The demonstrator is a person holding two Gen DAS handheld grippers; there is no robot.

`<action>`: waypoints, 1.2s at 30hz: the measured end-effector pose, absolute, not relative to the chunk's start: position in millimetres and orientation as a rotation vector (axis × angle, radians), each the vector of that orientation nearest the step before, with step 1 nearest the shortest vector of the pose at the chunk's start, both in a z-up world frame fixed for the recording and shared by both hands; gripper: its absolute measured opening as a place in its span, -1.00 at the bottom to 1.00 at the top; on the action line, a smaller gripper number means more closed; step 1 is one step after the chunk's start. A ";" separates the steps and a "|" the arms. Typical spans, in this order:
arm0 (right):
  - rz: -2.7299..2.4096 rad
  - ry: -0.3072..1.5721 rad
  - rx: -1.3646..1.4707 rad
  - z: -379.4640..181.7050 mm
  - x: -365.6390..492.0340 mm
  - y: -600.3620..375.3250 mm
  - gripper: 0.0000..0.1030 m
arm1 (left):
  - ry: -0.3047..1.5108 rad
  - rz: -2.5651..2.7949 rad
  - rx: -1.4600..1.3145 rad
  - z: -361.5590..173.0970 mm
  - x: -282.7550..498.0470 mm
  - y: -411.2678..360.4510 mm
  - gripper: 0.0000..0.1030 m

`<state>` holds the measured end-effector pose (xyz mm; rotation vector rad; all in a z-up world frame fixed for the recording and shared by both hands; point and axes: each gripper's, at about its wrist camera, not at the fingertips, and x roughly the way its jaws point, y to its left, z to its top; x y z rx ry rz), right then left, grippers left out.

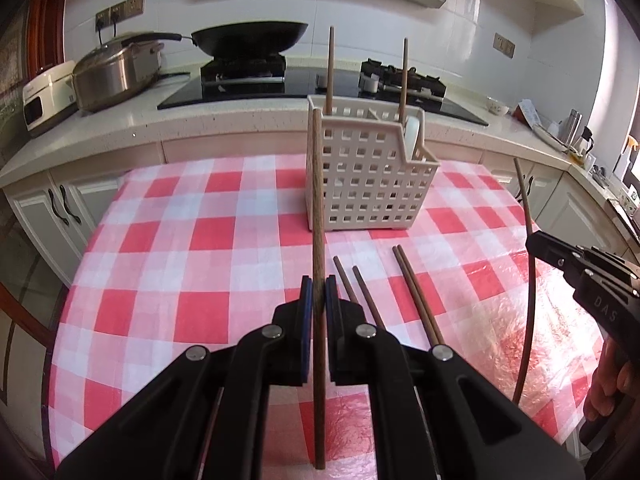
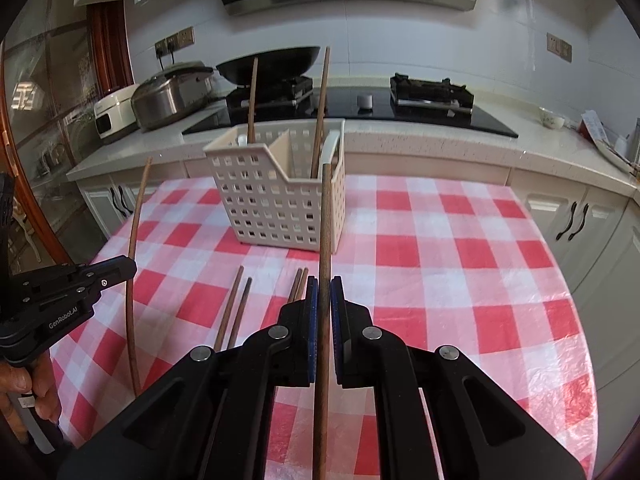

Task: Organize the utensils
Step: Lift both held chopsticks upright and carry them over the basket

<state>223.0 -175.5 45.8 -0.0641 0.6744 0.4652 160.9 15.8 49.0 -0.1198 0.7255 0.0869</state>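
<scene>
Left tongs (image 1: 319,292) pinching chopstick (image 1: 318,208), right tongs (image 2: 325,292) likewise

tablecloth (image 1: 208,240): red, pink and white checks | utensil basket (image 1: 360,184): cream, on the tablecloth | chopsticks (image 1: 416,292): brown wood, before the basket | wok (image 1: 248,38): black, behind the basket
</scene>
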 end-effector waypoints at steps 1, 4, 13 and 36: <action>0.465 0.667 -0.062 49.2 221.7 -176.9 -0.84 | 0.720 0.086 -0.119 51.3 158.7 15.7 -0.88; 0.465 0.650 -0.057 56.9 217.8 -179.7 -0.84 | 0.704 0.086 -0.114 57.5 153.7 15.8 -0.88; 0.469 0.615 -0.052 71.1 207.7 -183.6 -0.84 | 0.662 0.093 -0.099 72.9 139.6 12.2 -0.88; 0.479 0.586 -0.042 93.2 209.5 -184.3 -0.85 | 0.621 0.044 -0.100 102.3 151.0 9.5 -0.88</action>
